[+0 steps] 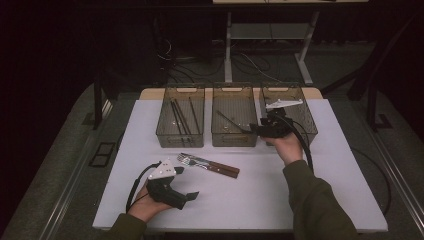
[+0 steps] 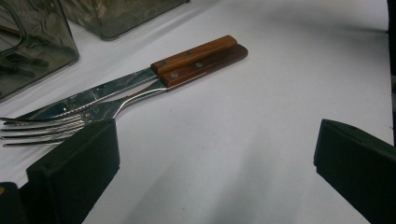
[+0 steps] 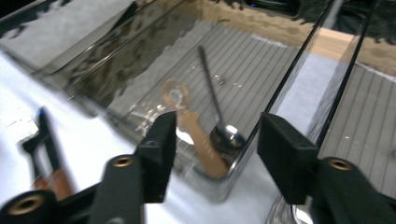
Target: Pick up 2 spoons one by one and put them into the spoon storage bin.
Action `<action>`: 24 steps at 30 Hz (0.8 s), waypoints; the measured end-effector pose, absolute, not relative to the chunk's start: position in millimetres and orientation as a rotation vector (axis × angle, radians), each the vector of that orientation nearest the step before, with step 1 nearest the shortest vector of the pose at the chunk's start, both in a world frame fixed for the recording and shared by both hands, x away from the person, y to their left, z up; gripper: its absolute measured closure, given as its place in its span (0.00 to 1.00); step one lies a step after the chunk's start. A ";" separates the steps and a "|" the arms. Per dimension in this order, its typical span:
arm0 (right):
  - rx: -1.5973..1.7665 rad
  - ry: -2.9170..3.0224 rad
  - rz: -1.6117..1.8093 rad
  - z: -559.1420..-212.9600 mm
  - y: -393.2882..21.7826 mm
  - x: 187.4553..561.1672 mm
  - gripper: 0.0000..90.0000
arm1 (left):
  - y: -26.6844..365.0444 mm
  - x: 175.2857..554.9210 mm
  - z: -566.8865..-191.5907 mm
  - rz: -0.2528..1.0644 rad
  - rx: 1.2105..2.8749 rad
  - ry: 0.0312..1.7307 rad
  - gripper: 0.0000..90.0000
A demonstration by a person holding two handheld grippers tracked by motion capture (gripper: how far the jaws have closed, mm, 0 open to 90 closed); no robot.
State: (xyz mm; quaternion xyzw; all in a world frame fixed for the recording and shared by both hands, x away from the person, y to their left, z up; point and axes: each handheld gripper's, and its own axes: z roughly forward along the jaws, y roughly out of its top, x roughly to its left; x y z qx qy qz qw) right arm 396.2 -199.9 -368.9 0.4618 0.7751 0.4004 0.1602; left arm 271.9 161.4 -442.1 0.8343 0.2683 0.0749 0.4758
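Over the middle bin (image 1: 234, 121) my right gripper (image 3: 215, 140) is spread, empty; spoon (image 3: 226, 135) probably released; I lift straight, then go toward 7 o'clock.

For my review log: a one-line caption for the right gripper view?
Open right gripper above middle bin holding spoons.

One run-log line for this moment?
right tongs: open over middle bin | spoons inside | left tongs: open | knife, fork on table

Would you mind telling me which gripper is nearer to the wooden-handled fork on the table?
Left. The left gripper sits just in front of the fork; the right gripper is farther off, at the middle bin.
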 end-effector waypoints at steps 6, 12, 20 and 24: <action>1.259 2.260 1.209 -374.3 -220.6 370.9 0.40 | 161.5 272.0 -442.9 0.184 2.042 0.670 0.00; 1.243 2.336 1.261 -391.7 -240.2 351.5 0.28 | 162.1 272.6 -443.4 0.188 2.057 0.670 0.00; 1.116 2.332 1.295 -405.9 -258.2 317.2 0.21 | 162.4 272.1 -443.2 0.193 2.061 0.668 0.00; 1.087 2.343 1.314 -416.4 -265.4 298.9 0.21 | 162.4 273.0 -443.8 0.193 2.061 0.674 0.00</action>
